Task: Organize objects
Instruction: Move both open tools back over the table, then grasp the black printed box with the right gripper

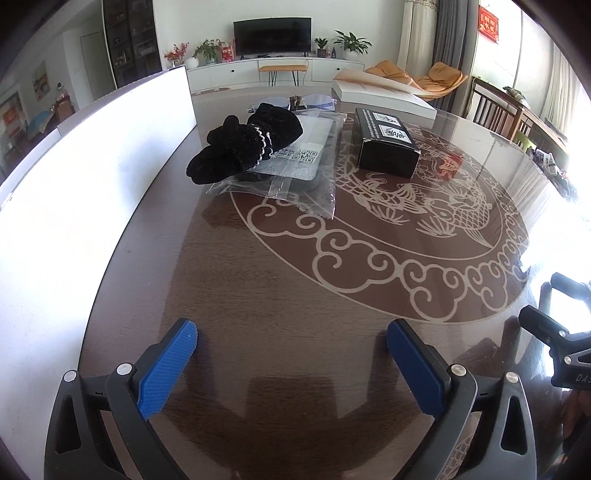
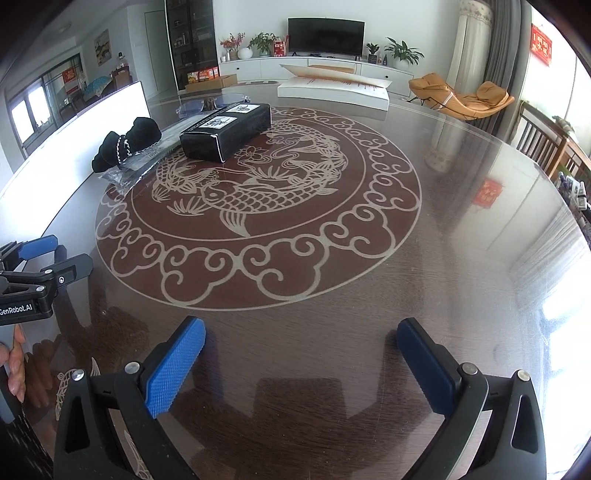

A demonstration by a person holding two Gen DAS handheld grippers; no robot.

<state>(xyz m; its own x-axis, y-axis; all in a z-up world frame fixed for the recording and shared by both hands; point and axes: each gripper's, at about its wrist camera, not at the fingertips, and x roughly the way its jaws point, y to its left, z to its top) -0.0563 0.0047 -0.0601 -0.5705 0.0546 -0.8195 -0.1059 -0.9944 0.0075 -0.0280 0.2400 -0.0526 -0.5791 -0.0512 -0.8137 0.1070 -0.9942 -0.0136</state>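
Gloves point(image 1: 243, 146) of black knit, trimmed with a thin white band, lie heaped on a clear plastic bag point(image 1: 291, 173) toward the far left of the round table point(image 1: 295, 280). The bag holds something flat and grey, and a white label with QR codes shows through it — the print is too small to read. Just to the right of the bag, apart from it, stands a long black box point(image 1: 386, 142) with two white stickers on its lid; the drawings on them cannot be made out. Behind the gloves lie clear glasses point(image 1: 295, 101), and further back on the right sits a flat white box point(image 1: 384, 98) with a tan sheet over it.

Glass covers the table, with a pale carp-and-cloud pattern on brown beneath. A white board point(image 1: 110, 147) stands along the left edge.

Nearest the camera, the left gripper point(image 1: 291, 354) hovers over bare tabletop with its blue pads point(image 1: 168, 369) spread wide and nothing between them. The right gripper point(image 2: 301, 354) is the same — jaws wide apart, empty, above the near edge of the pattern. Both are well apart from the gloves and boxes. In the right wrist view the left tool's side reads "GenRobot.AI", with a person's fingers point(image 2: 16, 365) below it. In the left wrist view the other tool shows the letters "DAS", cut off at the frame edge.

Beyond the table are a dark television point(image 2: 327, 35) on a white cabinet, potted plants and an orange lounge chair point(image 2: 461, 98).
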